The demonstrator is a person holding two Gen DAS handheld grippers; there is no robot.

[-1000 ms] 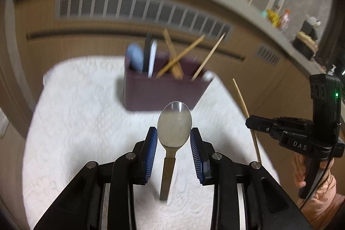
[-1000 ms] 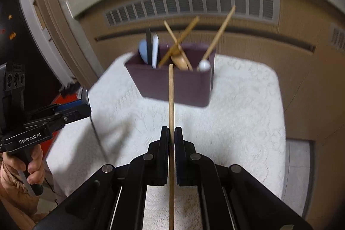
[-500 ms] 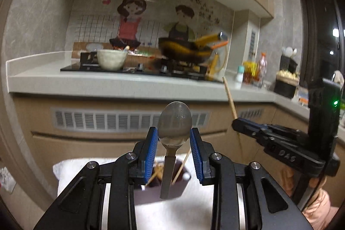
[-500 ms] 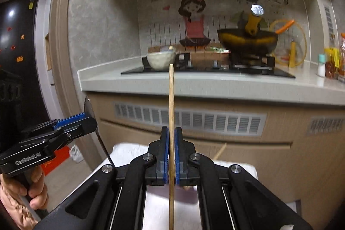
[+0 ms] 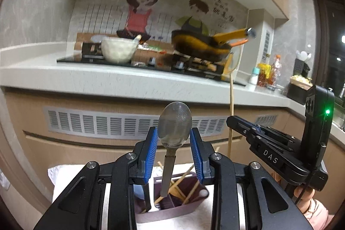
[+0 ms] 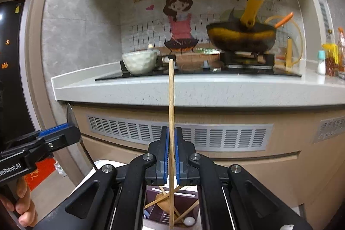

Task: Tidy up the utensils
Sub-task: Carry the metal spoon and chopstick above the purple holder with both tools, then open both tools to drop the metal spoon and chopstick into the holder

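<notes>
The left gripper stood part open, its blue pads flanking the metal spoon bowl, contact unclear. The right gripper clamped a wooden chopstick upright at frame centre. The purple utensil holder sat bottom centre, below both.

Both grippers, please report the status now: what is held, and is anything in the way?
Left gripper shut on spoon. Right gripper shut on chopstick. Both upright above the utensil holder; nothing blocks.
</notes>
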